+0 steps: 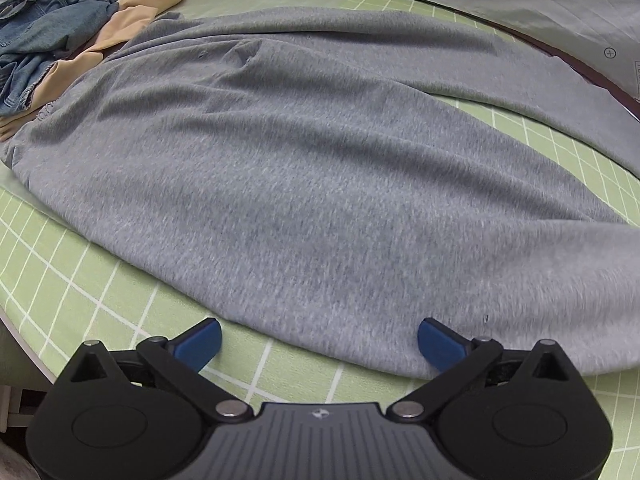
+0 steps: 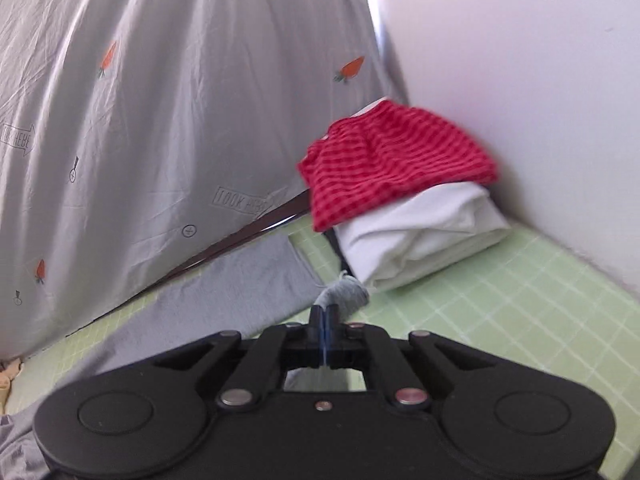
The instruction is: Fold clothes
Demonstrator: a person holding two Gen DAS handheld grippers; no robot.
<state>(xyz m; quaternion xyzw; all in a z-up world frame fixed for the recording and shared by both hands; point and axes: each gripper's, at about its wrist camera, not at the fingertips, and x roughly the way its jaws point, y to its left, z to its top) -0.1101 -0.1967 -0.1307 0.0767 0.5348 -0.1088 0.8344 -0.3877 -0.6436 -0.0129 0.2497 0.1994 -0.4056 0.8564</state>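
Grey garment spread on a green grid mat, one gripper pinching a corner, the other released.

The grey garment [image 1: 304, 168] lies flat for folding. The right gripper [image 2: 325, 314] is clenched on a bunched edge, likely to carry it over. The left gripper [image 1: 319, 342] hangs spread wide at the near hem, touching nothing. Folded clothes [image 2: 400, 200] are stacked by the wall, well apart.

Green grid mat [image 1: 80, 280] carries grey garment [image 1: 300, 168], denim and tan clothes [image 1: 52, 28], folded stack [image 2: 420, 236]

Green grid mat [image 1: 60, 288]; carrot-print sheet [image 2: 160, 120] behind, white wall [image 2: 520, 60] rt.
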